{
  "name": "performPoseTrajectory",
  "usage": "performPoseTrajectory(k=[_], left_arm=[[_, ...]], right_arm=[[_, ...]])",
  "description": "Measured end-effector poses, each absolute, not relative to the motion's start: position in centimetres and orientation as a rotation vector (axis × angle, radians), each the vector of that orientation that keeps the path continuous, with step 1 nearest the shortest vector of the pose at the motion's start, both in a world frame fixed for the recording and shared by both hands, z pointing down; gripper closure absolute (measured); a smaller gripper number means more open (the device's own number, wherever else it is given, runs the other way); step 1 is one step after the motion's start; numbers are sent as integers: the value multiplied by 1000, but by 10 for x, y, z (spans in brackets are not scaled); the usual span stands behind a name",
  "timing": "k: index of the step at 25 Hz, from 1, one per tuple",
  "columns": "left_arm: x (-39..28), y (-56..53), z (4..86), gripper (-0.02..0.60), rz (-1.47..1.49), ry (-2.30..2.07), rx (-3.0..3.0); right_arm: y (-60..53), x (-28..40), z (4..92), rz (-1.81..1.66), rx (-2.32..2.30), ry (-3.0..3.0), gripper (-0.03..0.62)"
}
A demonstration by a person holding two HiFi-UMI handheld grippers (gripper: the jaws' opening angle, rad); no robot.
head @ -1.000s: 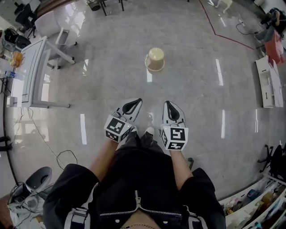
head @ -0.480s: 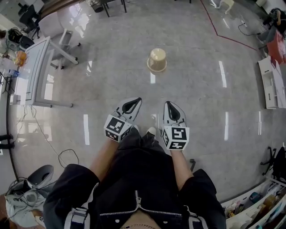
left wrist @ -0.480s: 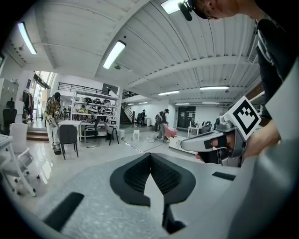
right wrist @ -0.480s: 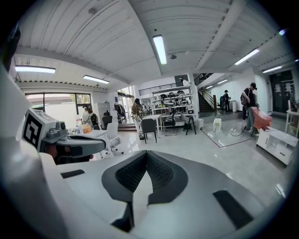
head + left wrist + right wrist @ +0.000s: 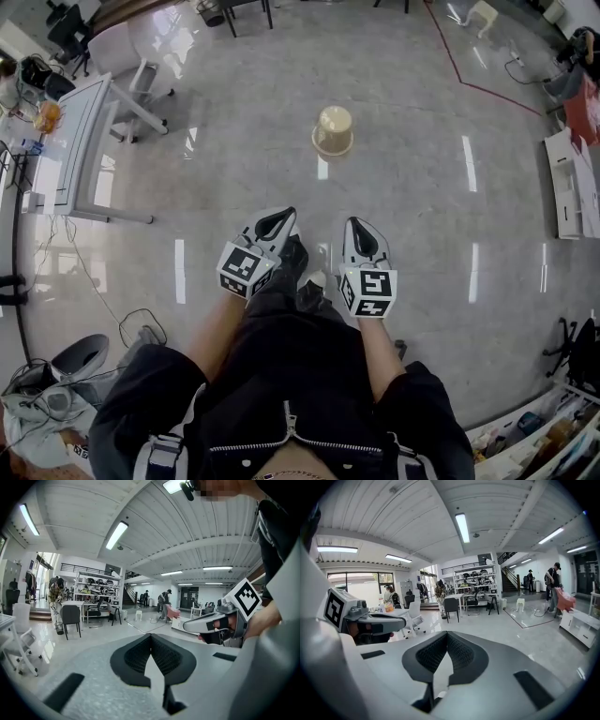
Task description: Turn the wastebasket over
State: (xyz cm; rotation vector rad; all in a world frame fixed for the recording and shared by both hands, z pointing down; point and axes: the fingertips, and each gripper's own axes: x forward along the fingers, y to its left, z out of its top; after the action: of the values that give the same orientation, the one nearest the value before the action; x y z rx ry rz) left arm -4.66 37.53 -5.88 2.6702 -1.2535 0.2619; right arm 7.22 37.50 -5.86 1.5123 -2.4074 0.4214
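Note:
A beige wastebasket (image 5: pixel 333 129) stands on the shiny grey floor ahead of me, its wider end down. My left gripper (image 5: pixel 288 214) and right gripper (image 5: pixel 354 223) hang side by side at waist height, well short of the basket. Both are shut with nothing between their jaws. In the left gripper view the left gripper (image 5: pixel 150 635) has its jaws touching at the tip, and the right gripper (image 5: pixel 187 626) shows to its right. The right gripper view shows the right gripper (image 5: pixel 447 634) closed the same way. Neither gripper view shows the basket.
A white desk (image 5: pixel 75 150) and a white chair (image 5: pixel 127 66) stand at the far left. A cable (image 5: pixel 131 323) lies on the floor near my left leg. White shelving (image 5: pixel 567 183) lines the right side. People stand far off in the hall.
The view has shifted a little, so the wastebasket sits slightly further right and lower in the picture. A dark shoe now shows between the grippers. Both grippers stay shut and level.

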Motion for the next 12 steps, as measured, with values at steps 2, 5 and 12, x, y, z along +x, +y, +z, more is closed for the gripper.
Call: performPoseTrajectory(k=[2,5,12], left_arm=[[-45,369,-56,575,257,-1242,2674],[-41,358,-51,575,248,-1215,2678],[-28,318,-42,575,211,-1160,2655]], right_arm=[[370,73,-57,417,1514,-2401,584],[362,75,-56,410,1524,-2383,585],[326,83,-50,421,1540,-2335,585]])
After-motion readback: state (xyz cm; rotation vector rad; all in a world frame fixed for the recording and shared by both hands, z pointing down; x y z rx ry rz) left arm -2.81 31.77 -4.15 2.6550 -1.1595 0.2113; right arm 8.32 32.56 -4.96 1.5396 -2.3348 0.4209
